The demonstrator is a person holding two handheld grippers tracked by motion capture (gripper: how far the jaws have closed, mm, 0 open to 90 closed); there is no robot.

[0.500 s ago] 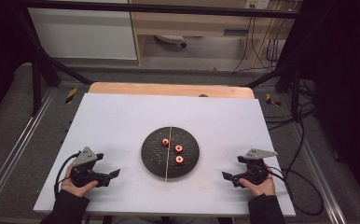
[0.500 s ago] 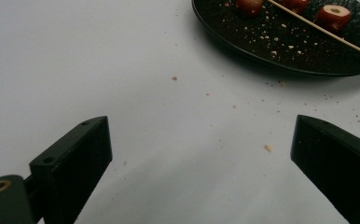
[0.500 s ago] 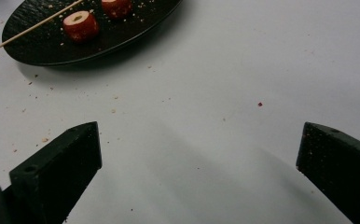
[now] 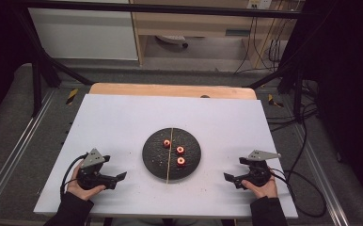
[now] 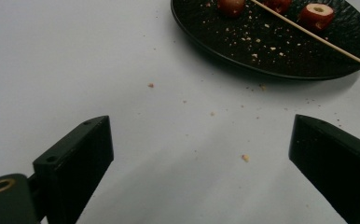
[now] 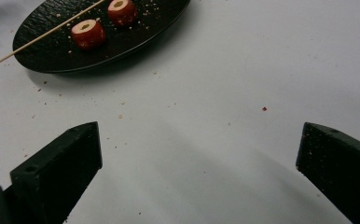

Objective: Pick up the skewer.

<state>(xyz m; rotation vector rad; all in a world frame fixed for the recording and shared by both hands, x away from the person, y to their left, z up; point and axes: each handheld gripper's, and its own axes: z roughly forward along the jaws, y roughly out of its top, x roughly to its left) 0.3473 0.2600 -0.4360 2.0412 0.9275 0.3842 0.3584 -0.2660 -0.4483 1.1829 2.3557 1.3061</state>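
White table (image 4: 123, 122) is holding a black plate (image 4: 153, 162) in the middle, with three red fruit pieces (image 4: 180, 150) and a thin stick (image 4: 170, 160) lying on it. Left claw (image 4: 119, 178) and right claw (image 4: 227, 178) are sitting wide open, holding nothing.

White table (image 4: 123, 117) bears a black plate (image 4: 153, 162), scattered crumbs (image 5: 245, 157) and both resting claws

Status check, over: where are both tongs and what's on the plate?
Left tongs and right tongs open, empty, resting either side of the black plate. Three red fruit pieces and skewer on plate. Crumbs only between.
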